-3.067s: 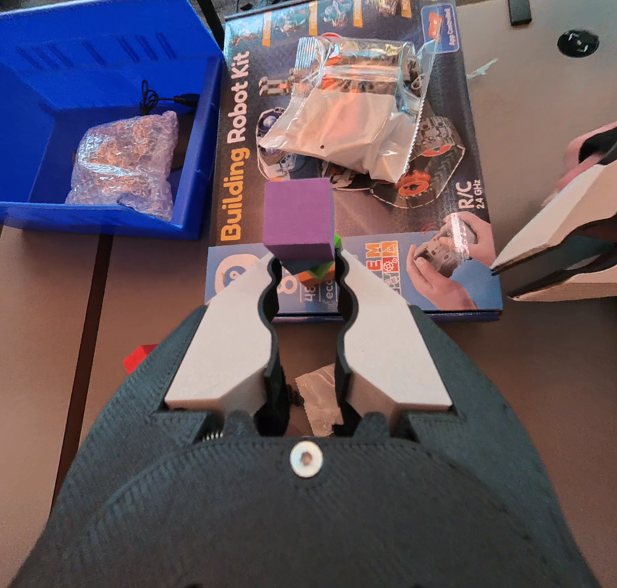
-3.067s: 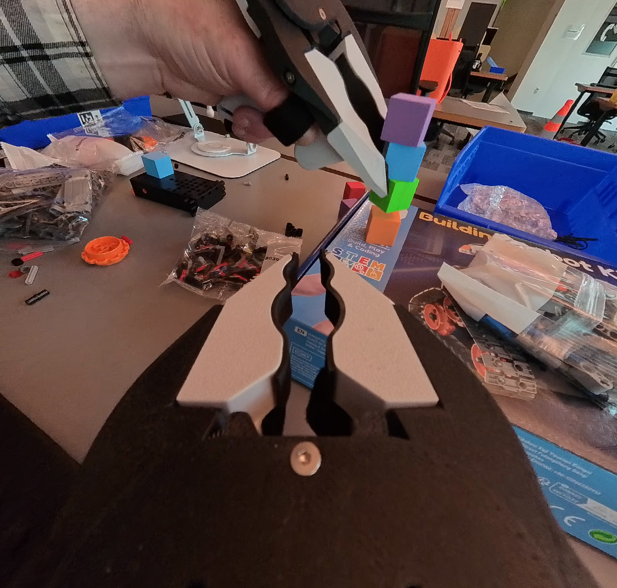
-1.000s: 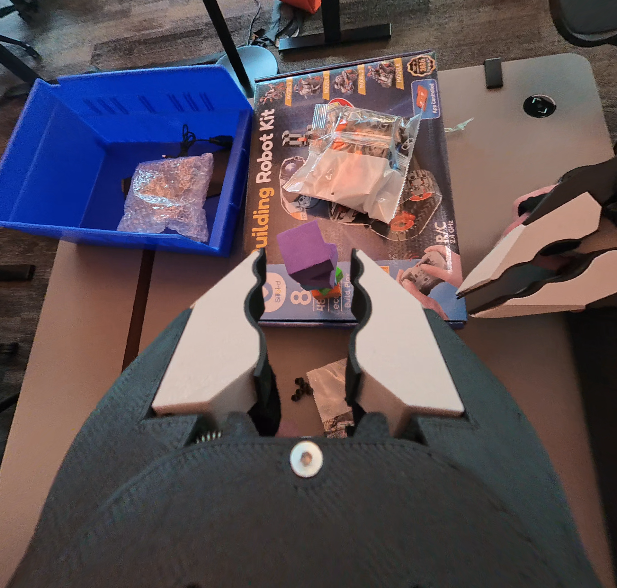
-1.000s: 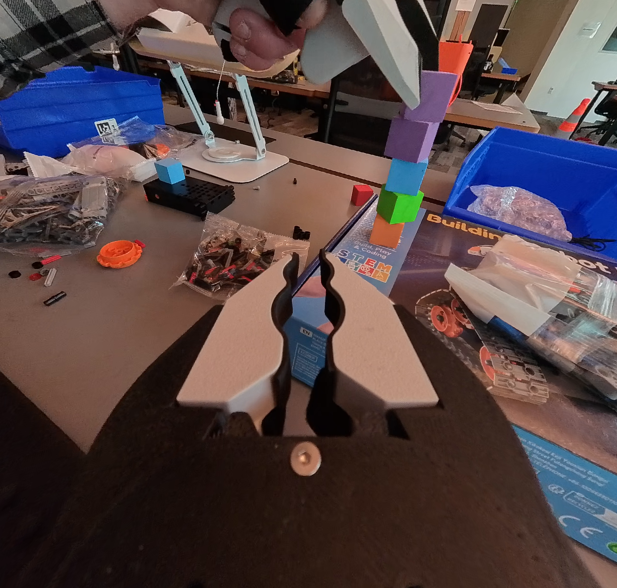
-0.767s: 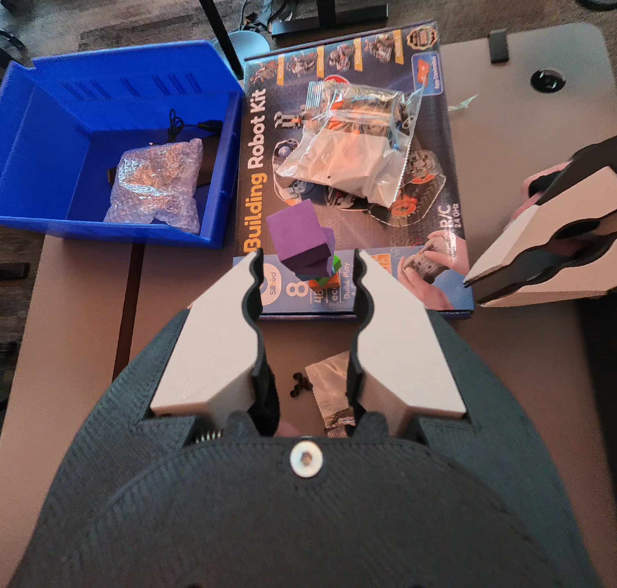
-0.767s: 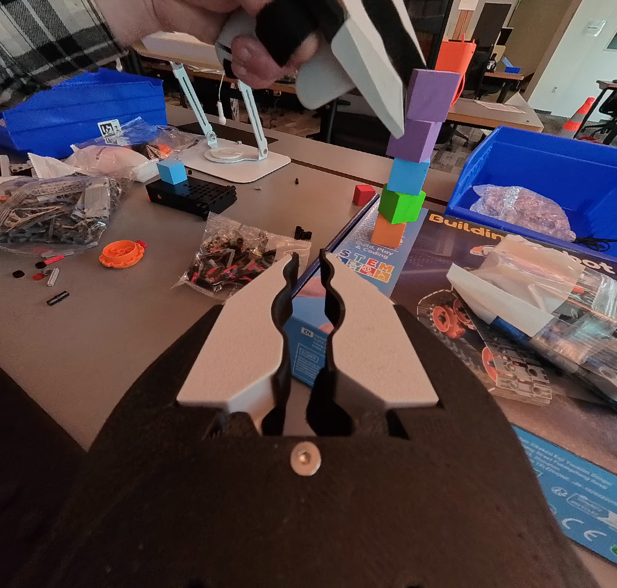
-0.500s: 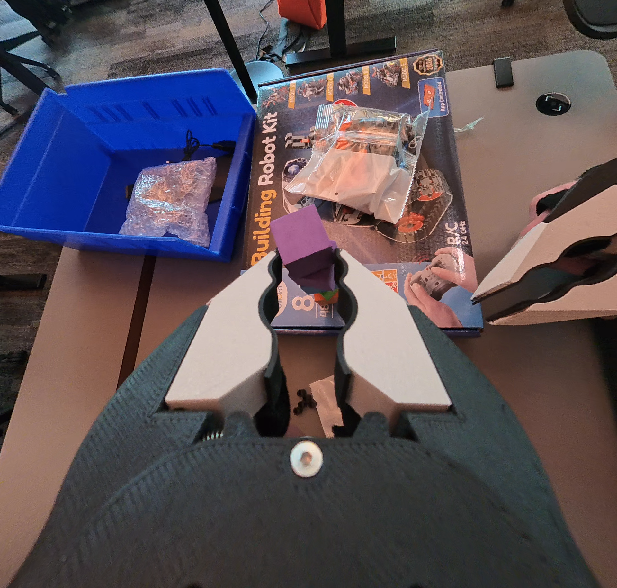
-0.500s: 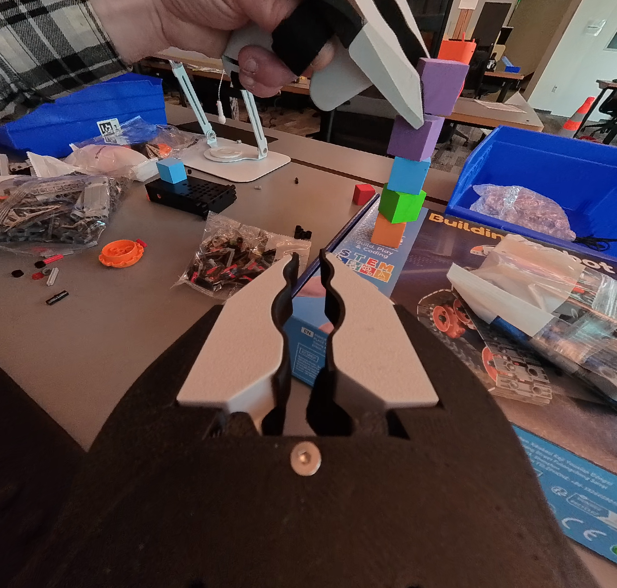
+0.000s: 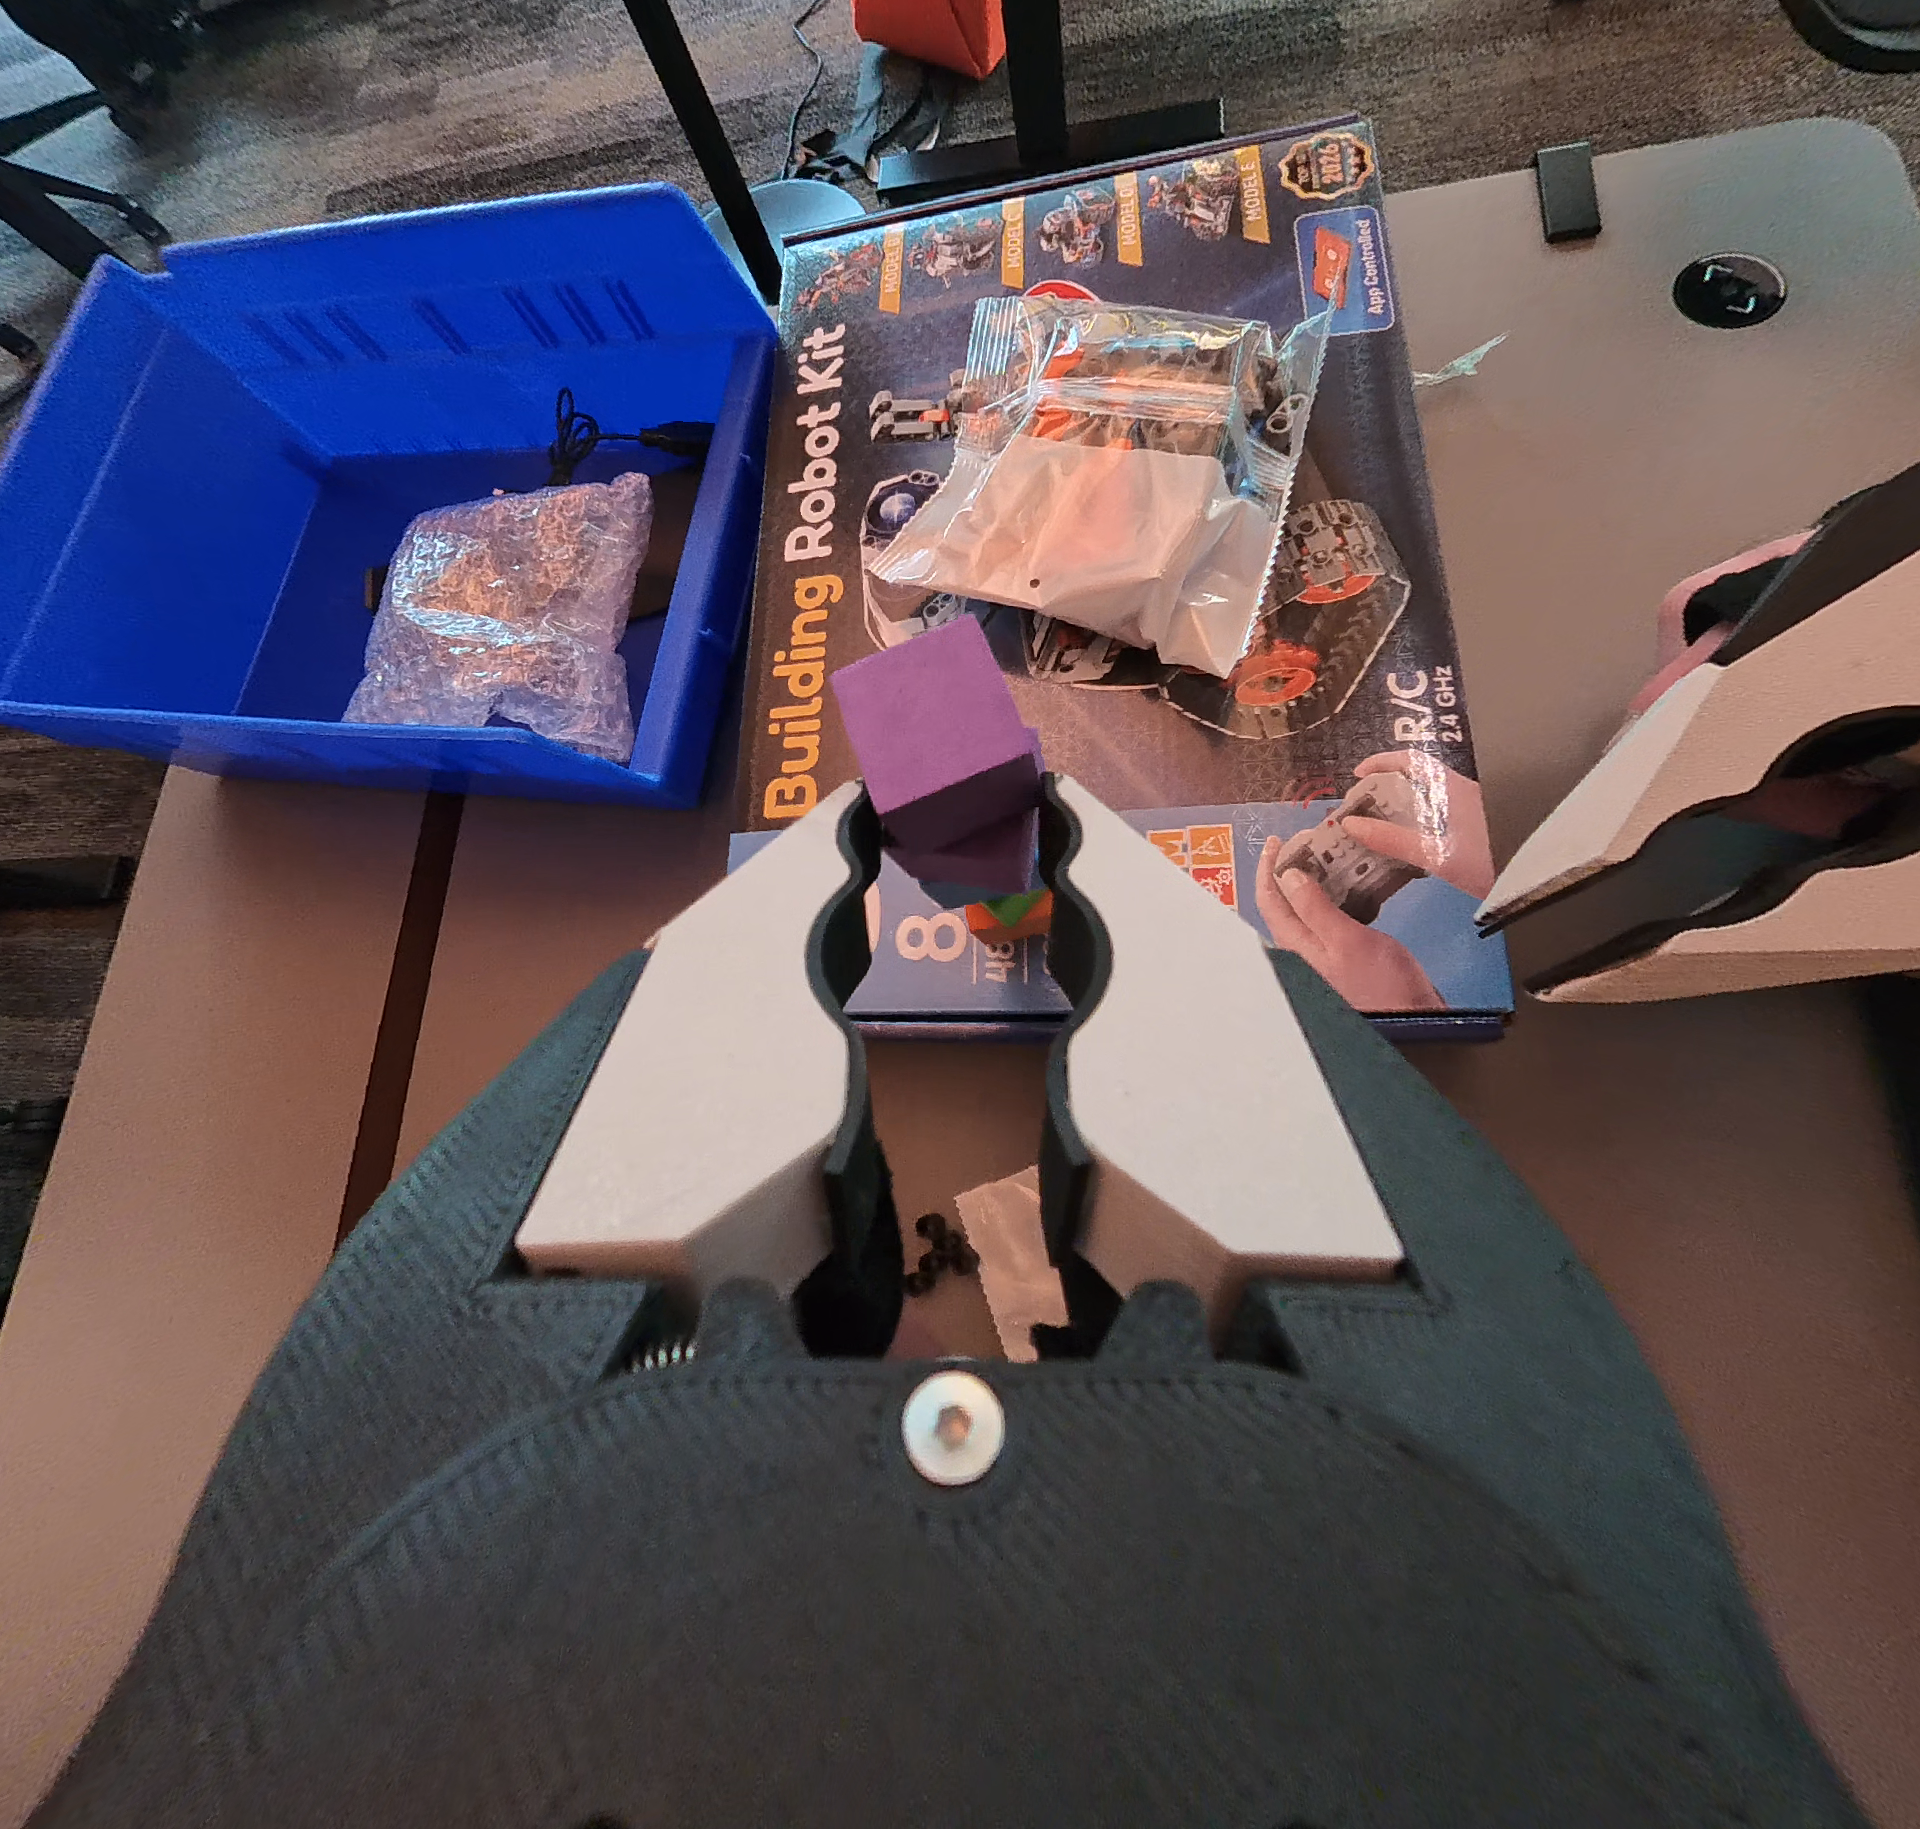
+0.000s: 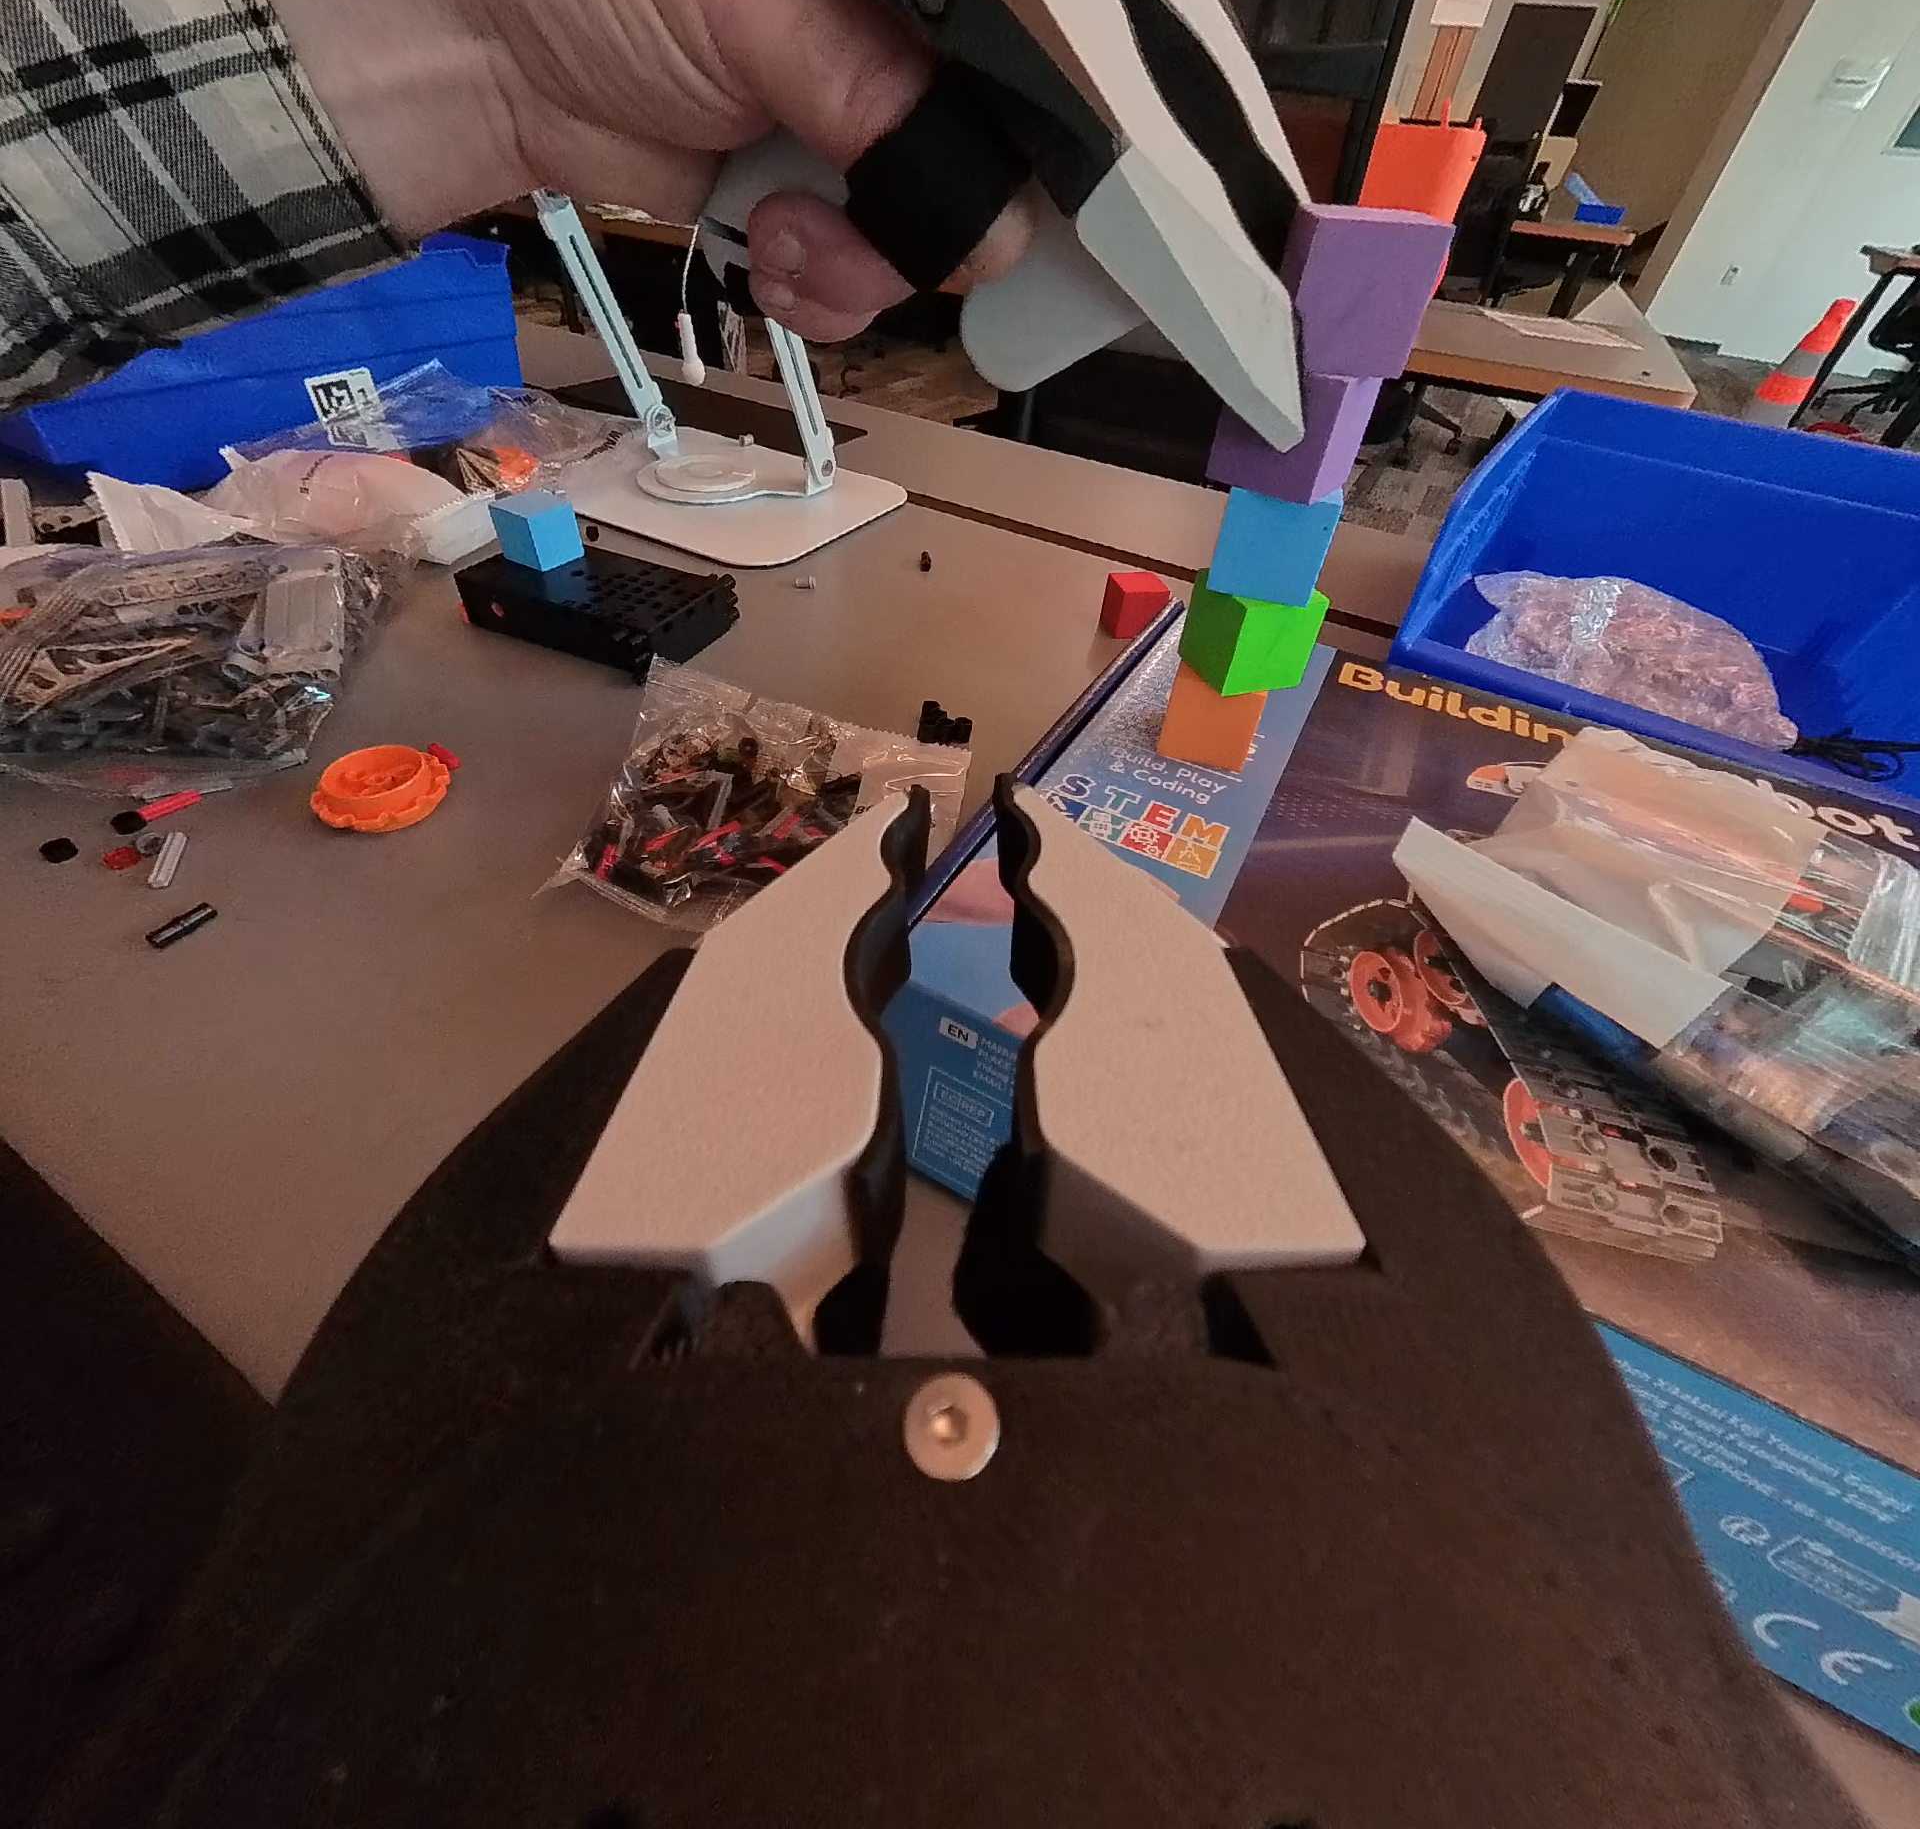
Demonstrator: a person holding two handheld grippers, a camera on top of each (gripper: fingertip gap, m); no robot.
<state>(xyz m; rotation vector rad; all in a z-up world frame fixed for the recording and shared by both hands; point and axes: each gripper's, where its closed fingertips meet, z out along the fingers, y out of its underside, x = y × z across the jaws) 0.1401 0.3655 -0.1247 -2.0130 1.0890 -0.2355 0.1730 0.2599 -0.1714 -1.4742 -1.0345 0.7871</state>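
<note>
Your L gripper (image 9: 954, 811) clenched on top purple cube (image 9: 925, 714), resting on 2nd purple cube (image 10: 1288, 439) of stack on kit box (image 9: 1340, 657), near-left corner. R gripper (image 10: 954, 823) nearly closed, holds nothing, hovers just right. Blue bin (image 9: 156, 491) far left.

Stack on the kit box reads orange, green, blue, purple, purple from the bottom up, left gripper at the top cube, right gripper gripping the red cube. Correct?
Not quite. The right gripper holds nothing; its jaws are nearly closed on air, and the red cube lies alone on the table, as the right wrist view shows. The stack order is right, and the left gripper is at the top purple cube.
</note>
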